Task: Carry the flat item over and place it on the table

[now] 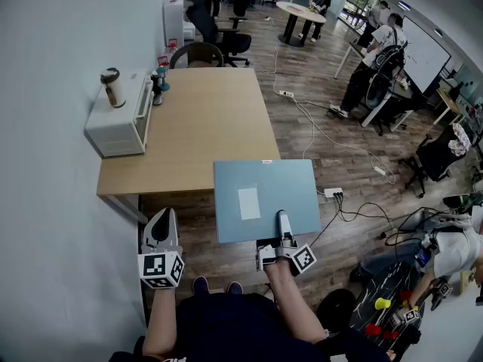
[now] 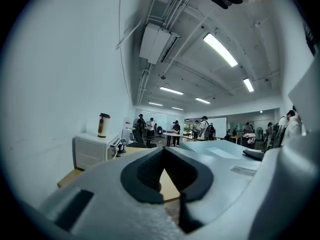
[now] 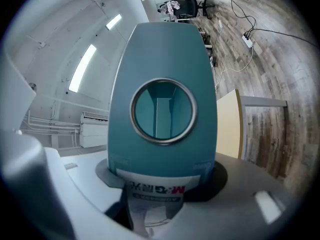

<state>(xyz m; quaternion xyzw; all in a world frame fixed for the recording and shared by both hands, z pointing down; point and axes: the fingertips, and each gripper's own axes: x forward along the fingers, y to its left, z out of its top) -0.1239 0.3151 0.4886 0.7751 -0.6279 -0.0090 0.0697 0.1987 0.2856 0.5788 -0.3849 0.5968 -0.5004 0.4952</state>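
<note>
Since the board [image 1: 266, 199] must reach the worktop [image 1: 204, 127] at twelve o'clock flat, my right hand-held gripper [image 1: 283, 228] clamps its near edge, holding it level; my left hand-held gripper [image 1: 161, 228] is closed and empty.

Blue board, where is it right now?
Head view, right of centre: the board is clamped at its near edge in the right gripper, held above the floor at the table's near right corner.
</note>
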